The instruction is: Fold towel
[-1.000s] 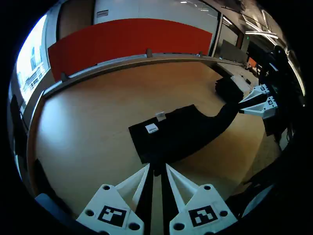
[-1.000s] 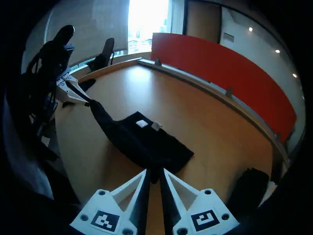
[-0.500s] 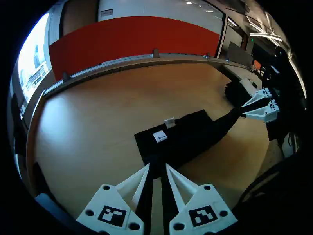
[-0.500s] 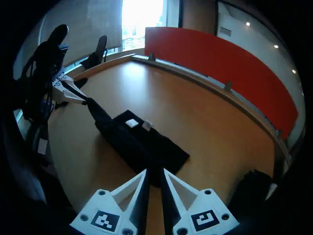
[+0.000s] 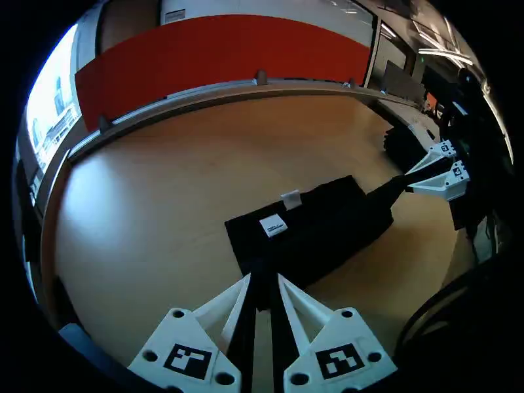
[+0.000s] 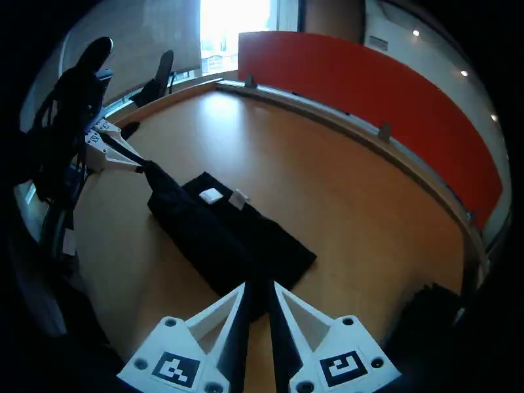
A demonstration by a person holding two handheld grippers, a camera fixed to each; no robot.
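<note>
Fold apparently under way: left gripper (image 5: 264,281) and right gripper (image 6: 259,288), jaws nearly closed, are pinching raised towel (image 5: 321,216) corners above the desk (image 5: 164,183), next likely needing level carry toward 12 o'clock.

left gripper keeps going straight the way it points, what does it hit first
The left gripper is shut on a corner of the black towel; straight on, it would likely meet the rest of that towel on the wooden table, near its white label, though depth is unclear.

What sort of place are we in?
Probably an office meeting room: a big curved wooden table holding the black towel, a red divider panel along its far edge, and office chairs by a bright window.
</note>
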